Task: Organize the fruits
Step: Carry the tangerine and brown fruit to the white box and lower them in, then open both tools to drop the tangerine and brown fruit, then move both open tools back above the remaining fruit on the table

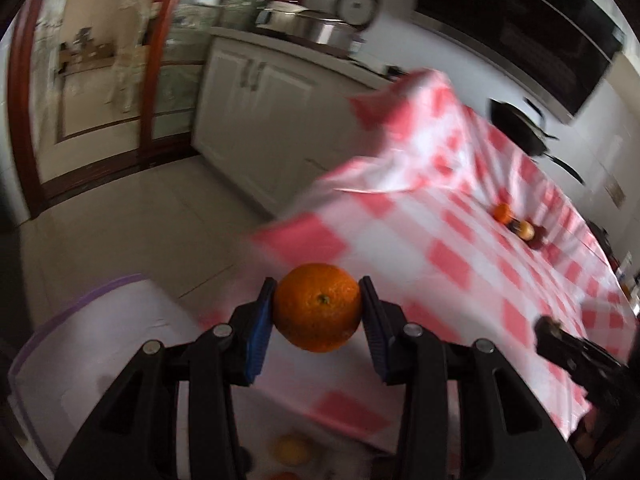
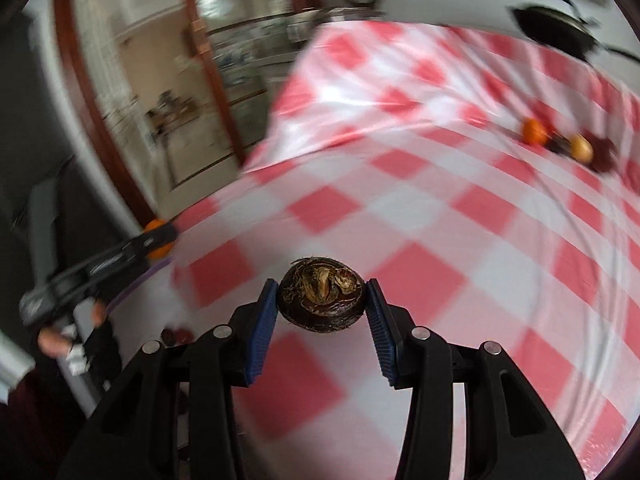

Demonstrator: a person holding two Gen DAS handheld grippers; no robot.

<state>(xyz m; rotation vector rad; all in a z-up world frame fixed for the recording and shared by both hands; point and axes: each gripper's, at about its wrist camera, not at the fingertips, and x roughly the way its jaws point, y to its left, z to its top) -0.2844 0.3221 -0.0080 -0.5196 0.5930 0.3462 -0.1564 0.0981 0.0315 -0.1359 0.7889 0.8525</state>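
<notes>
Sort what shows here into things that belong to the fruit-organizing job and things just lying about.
Belongs to the job:
- round orange citrus fruit, clamped in the left gripper
- dark brown, husky round fruit, clamped in the right gripper
- small cluster of orange, yellow and dark fruits left on the cloth

Lying about:
- red-and-white checked tablecloth
- black pan
- steel pot

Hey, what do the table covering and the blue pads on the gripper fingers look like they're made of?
The checked table covering looks like thin plastic or coated sheet rather than woven cloth: it has a glossy sheen and sharp creases, though blur leaves that open. The blue pads look like ribbed rubber or soft plastic with a matte finish, judging by the fine ridges on their faces.
</notes>
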